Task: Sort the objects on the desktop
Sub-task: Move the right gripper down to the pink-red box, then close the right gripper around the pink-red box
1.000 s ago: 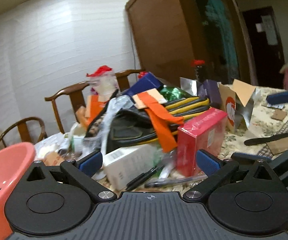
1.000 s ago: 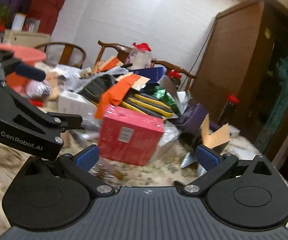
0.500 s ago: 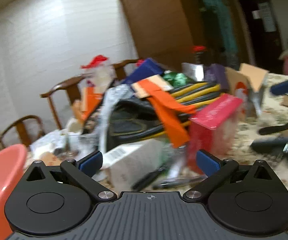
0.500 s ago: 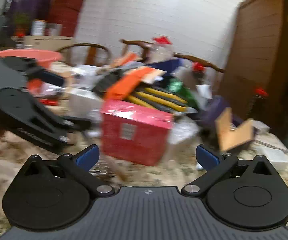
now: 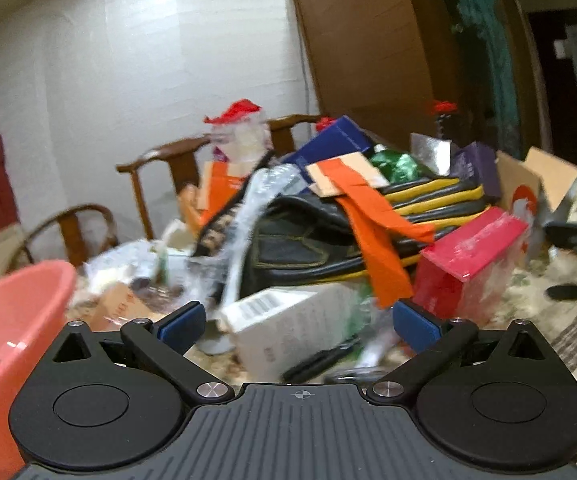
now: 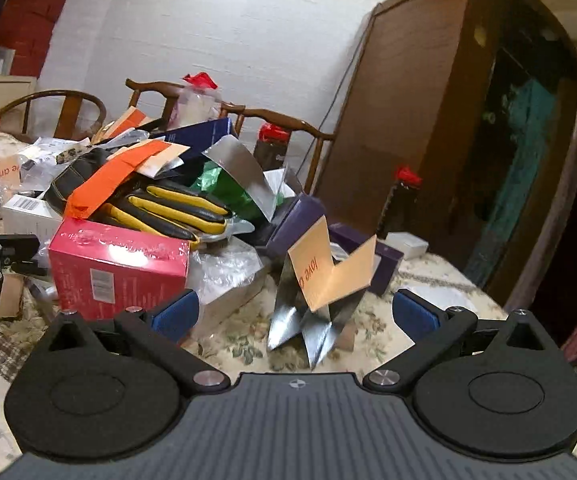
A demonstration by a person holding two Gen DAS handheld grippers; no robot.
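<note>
A heap of desktop clutter lies on the floral tablecloth (image 6: 244, 344). My left gripper (image 5: 296, 322) is open and empty, facing a white barcoded box (image 5: 288, 328) with a red box (image 5: 468, 268) to its right. Behind them lie a black-and-yellow bag (image 5: 328, 240) and an orange strip (image 5: 372, 236). My right gripper (image 6: 294, 314) is open and empty, facing a torn silver-and-tan carton (image 6: 324, 288). The red box (image 6: 120, 268) stands left of it, and the bag (image 6: 176, 208) lies behind.
A pink basin (image 5: 4, 344) stands at the left. Black pens (image 5: 320, 360) lie in front of the white box. Wooden chairs (image 6: 272, 120) and a tall wooden cabinet (image 6: 420, 128) stand behind the table. Purple boxes (image 6: 300, 216) and a dark bottle (image 6: 402, 204) sit at the far right.
Both grippers swung; the left view panned a little so the pile sits more to the right. The right gripper turned right, now facing the torn carton instead of the red box.
</note>
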